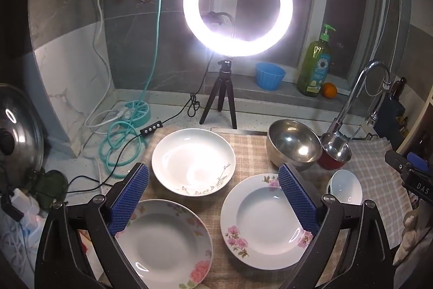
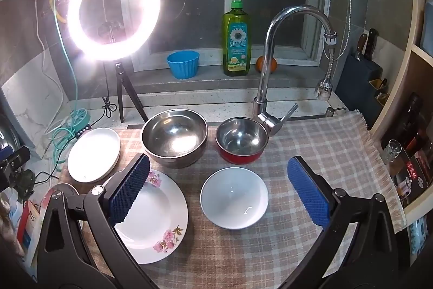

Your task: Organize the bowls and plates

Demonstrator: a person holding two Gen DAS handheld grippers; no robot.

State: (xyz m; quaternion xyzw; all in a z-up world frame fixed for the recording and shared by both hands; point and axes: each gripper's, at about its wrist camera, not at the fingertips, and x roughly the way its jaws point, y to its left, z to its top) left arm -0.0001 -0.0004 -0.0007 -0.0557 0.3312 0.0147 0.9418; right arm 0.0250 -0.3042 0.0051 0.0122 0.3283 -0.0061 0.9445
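Note:
Three plates lie on a checked cloth (image 1: pixel 251 153): a deep white plate with a twig pattern (image 1: pixel 193 161), a pink-flowered plate (image 1: pixel 165 243) at front left, and another pink-flowered plate (image 1: pixel 263 221) at front right. Behind them stand a large steel bowl (image 1: pixel 293 144) and a smaller steel bowl with a red outside (image 1: pixel 335 151). A small white bowl (image 2: pixel 234 198) sits in front of them. My left gripper (image 1: pixel 213 201) is open above the plates. My right gripper (image 2: pixel 219 192) is open over the white bowl and empty.
A lit ring light on a tripod (image 1: pixel 219 99) stands behind the cloth, with cables (image 1: pixel 121 142) at left. A tap (image 2: pixel 268 88) rises behind the bowls. A soap bottle (image 2: pixel 236 39), blue cup (image 2: pixel 183 64) and orange (image 1: pixel 329 90) sit on the sill. A pot lid (image 1: pixel 19 132) is far left.

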